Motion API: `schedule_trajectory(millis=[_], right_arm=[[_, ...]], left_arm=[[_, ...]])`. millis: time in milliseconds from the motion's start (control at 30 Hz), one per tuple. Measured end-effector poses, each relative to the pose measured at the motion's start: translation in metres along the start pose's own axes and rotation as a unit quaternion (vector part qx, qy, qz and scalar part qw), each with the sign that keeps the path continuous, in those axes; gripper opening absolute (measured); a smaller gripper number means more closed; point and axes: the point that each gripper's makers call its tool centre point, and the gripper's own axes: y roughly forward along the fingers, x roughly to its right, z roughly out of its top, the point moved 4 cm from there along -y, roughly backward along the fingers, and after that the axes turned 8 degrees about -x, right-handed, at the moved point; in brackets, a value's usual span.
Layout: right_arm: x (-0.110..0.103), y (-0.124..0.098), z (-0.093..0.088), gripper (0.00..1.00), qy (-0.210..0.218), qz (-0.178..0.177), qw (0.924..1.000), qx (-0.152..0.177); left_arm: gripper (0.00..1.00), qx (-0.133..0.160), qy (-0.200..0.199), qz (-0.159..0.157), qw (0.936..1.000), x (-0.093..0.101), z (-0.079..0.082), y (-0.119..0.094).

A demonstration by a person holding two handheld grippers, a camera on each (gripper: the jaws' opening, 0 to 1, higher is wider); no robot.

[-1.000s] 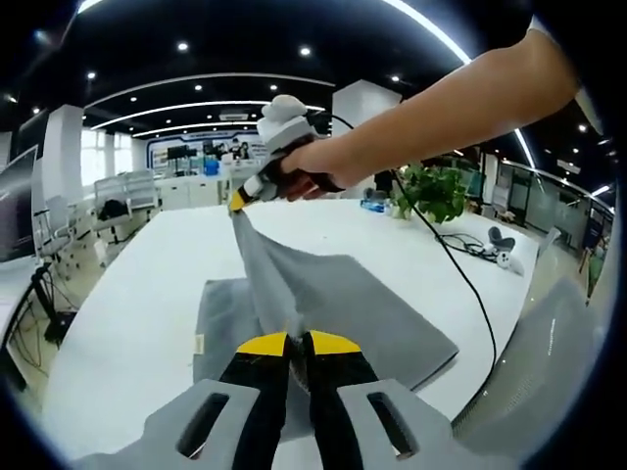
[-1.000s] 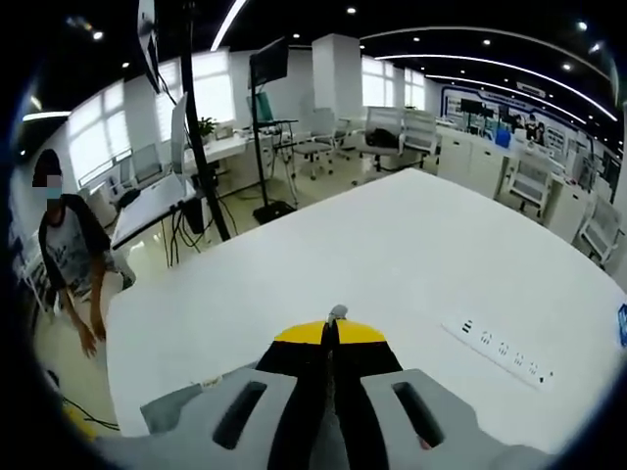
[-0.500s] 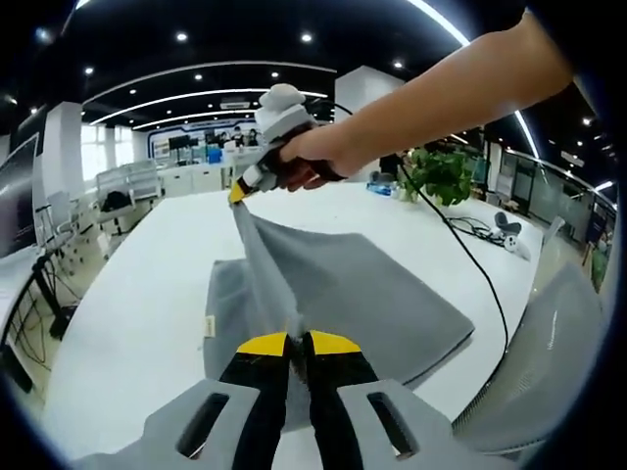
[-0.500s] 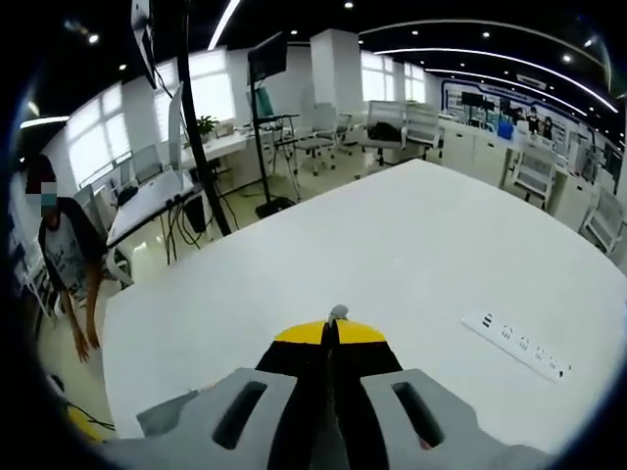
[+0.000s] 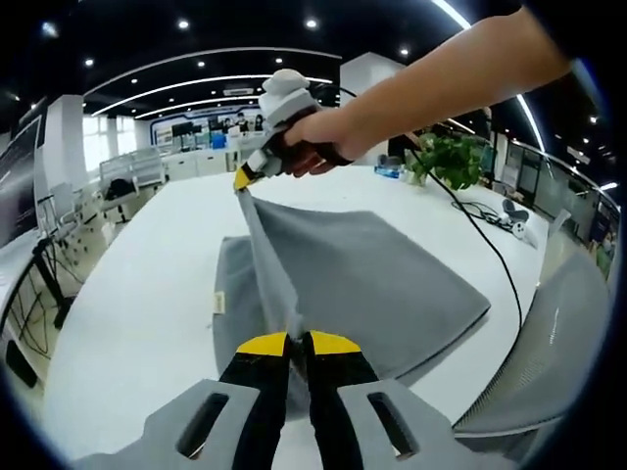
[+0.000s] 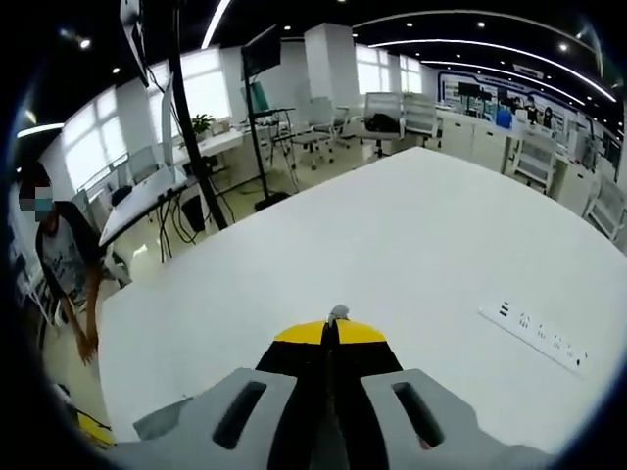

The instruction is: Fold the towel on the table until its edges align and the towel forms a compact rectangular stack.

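Left gripper (image 5: pixel 298 340): fingers closed on one corner of the grey towel (image 5: pixel 372 279), lower centre of frame. Right gripper (image 5: pixel 243 182), upper centre-left, grips the far corner of the same edge. Edge is held taut between the two and lifted off the white worktop (image 5: pixel 137 294), probably so the raised half can be carried over the flat half w/o wrinkling. Rest of towel lies flat, mid-frame, w/ a small tag at its left edge.

Right gripper view: fingers (image 6: pixel 294 338) shut, a sliver of grey cloth pinched at the tips. It adds a power strip (image 6: pixel 534 333) at right and a person (image 6: pixel 59 259) at far left.
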Motion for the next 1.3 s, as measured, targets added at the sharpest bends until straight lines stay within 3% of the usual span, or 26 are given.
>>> schedule_trajectory(millis=[1067,1300], right_arm=[[-0.008,0.047,-0.021,0.00,0.026,-0.010,0.9994,-0.018],[-0.008,0.052,-0.025,0.00,0.036,-0.017,0.9990,-0.021]], left_arm=[[0.06,-0.055,0.011,-0.002,0.9984,-0.019,-0.050,0.029],[0.07,-0.064,0.024,-0.002,0.9977,-0.022,-0.052,0.030]])
